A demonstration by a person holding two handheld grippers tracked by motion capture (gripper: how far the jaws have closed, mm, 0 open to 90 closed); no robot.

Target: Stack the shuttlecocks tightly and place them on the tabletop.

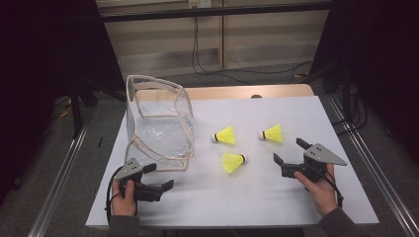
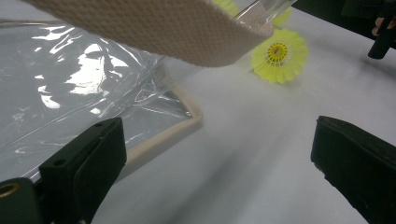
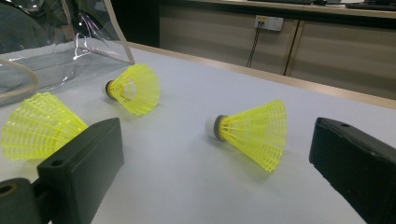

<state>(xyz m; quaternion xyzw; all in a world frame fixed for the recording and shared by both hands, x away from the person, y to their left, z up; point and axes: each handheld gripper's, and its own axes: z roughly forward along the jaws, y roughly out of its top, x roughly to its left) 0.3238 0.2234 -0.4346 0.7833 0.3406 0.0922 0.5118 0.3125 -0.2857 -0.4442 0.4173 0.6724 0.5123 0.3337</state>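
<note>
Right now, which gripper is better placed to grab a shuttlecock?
Right. The right gripper, open, faces the right shuttlecock nearby; the left gripper sits by the clear bag.

One fixed overhead camera and two low cameras riding on the hand-held grippers.

The high view looks forward and down from the person's side over the whole white table (image 1: 276, 197), with the floor and a wall beyond. The left gripper view sits low and very close to the clear plastic bag with beige webbing trim (image 2: 84, 84), facing across the table toward a yellow plastic shuttlecock (image 2: 279, 56), which the high view shows too (image 1: 233, 162). The right gripper view looks low along the tabletop at the shuttlecocks toward the bag (image 3: 56, 56) and the far wall, sharing the table's middle with both others.
</note>
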